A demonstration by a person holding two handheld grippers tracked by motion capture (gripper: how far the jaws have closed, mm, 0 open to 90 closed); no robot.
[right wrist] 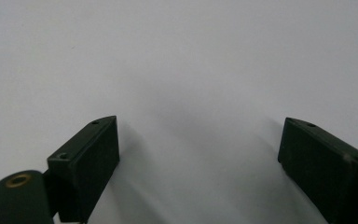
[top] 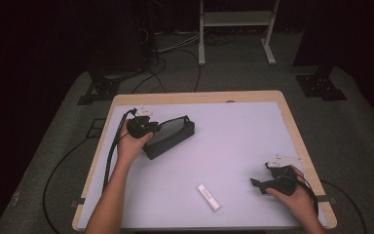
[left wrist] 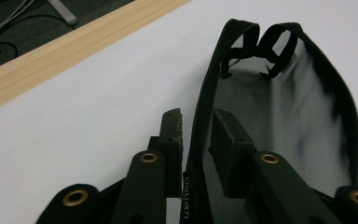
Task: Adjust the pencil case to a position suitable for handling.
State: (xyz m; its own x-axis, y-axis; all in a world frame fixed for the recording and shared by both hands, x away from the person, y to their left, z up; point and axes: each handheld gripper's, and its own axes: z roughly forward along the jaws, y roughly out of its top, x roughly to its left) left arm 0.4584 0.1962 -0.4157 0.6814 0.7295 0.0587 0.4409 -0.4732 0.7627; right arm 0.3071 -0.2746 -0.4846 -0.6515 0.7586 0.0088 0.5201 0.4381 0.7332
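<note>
Forearms enter from the near edge of the worktop (top: 233, 146). Right hand (top: 299, 197) holds the right tool (top: 257, 184) low near the near right corner, jaws pointing toward the middle. In the right gripper view both jaws stand wide apart with bare white surface between them; nothing held or touched.

White bar (top: 208, 197) lies flat near the near edge, between the two arms, just left of the right tool but apart from it. Nothing sits between the bar and that tool.

Black mesh pouch (top: 169, 135) lies on the far left part of the worktop, angled, well apart from the bar. Left hand (top: 129, 146) holds the left tool (top: 148, 127) at the pouch's left end.

Left gripper view: the pouch (left wrist: 279, 116) is unzipped, mouth gaping, two loop tabs at its far end. One jaw is outside the zipper edge, the other inside behind the mesh wall, so the rim runs between them. Jaws are narrowed around that rim with a small gap visible; cannot tell if they actually pinch it. Wood trim of the worktop's edge (left wrist: 51, 65) runs beside the pouch. Cables and a white stand base lie on the floor past the far edge.
</note>
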